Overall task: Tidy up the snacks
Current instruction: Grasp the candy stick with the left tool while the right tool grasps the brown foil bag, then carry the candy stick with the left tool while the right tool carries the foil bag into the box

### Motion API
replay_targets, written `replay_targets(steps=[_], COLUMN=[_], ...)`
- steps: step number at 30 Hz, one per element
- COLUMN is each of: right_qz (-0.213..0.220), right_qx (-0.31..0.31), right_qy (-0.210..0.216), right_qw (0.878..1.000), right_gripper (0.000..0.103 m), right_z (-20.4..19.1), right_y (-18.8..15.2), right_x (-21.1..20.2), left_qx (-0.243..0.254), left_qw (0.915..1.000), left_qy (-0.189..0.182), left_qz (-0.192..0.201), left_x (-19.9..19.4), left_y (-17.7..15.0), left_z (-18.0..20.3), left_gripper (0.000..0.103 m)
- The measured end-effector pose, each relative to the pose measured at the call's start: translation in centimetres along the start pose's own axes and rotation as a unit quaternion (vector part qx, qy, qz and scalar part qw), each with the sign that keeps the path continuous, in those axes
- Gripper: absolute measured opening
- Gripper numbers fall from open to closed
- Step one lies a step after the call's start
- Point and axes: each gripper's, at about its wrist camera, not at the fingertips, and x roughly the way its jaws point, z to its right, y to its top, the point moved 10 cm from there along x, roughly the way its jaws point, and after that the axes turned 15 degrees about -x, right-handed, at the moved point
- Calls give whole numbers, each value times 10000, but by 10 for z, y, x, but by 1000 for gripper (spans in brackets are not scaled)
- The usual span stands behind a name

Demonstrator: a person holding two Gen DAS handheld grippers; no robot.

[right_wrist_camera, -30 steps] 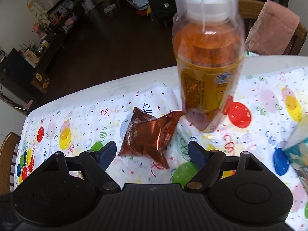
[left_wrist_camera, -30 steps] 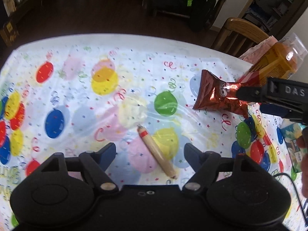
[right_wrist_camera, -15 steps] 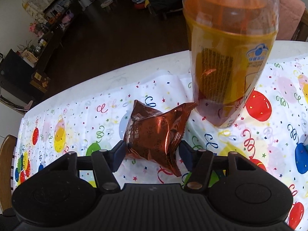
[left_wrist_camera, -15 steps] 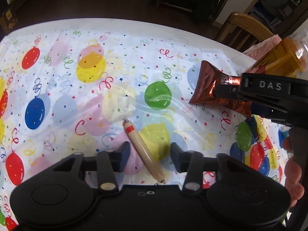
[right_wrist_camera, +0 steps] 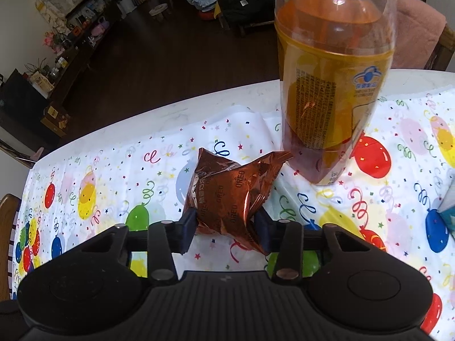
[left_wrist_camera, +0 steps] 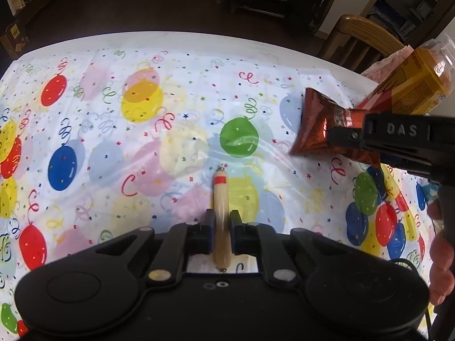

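Note:
A tan sausage stick [left_wrist_camera: 220,199] with a red band lies lengthwise on the balloon-print tablecloth [left_wrist_camera: 113,130]. My left gripper [left_wrist_camera: 221,227] is shut on the sausage stick near its near end. A shiny brown Oreo packet [right_wrist_camera: 227,196] rests on the cloth, and my right gripper [right_wrist_camera: 224,227] is shut on its lower half. In the left wrist view the Oreo packet [left_wrist_camera: 318,125] shows at the right with the right gripper [left_wrist_camera: 347,135] clamped on it. A tall orange drink bottle [right_wrist_camera: 332,85] stands just behind and right of the packet.
A wooden chair [left_wrist_camera: 366,37] with a pink cloth [right_wrist_camera: 415,31] stands behind the table's far right edge. A teal package [right_wrist_camera: 448,207] lies at the right. A hand [left_wrist_camera: 440,250] holds the right gripper's handle. Dark floor and furniture lie beyond the table.
Both grippers moved forward and closed: the left one onto the sausage stick, which now points straight ahead, the right one onto the Oreo packet. The bottle looms closer in the right wrist view.

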Motion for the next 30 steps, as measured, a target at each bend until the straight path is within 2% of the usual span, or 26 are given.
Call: replay_targets(steps=[12,30], right_qz=[129,318], right_qx=[-299,-697], right_qy=[142,302], right_qw=[9994,9966], right_gripper=[37,37], right_z=[-15,-61], right_y=[-19,-80], right_x=[-50,-172], left_qx=[-101,421], left_qw=[9998,9973], left_qy=[-146,-573], left_qz=[114,209], left_x=[-35,-127], left_y=[-4,-43], left_z=[-15,-29], left_gripper=[8,8])
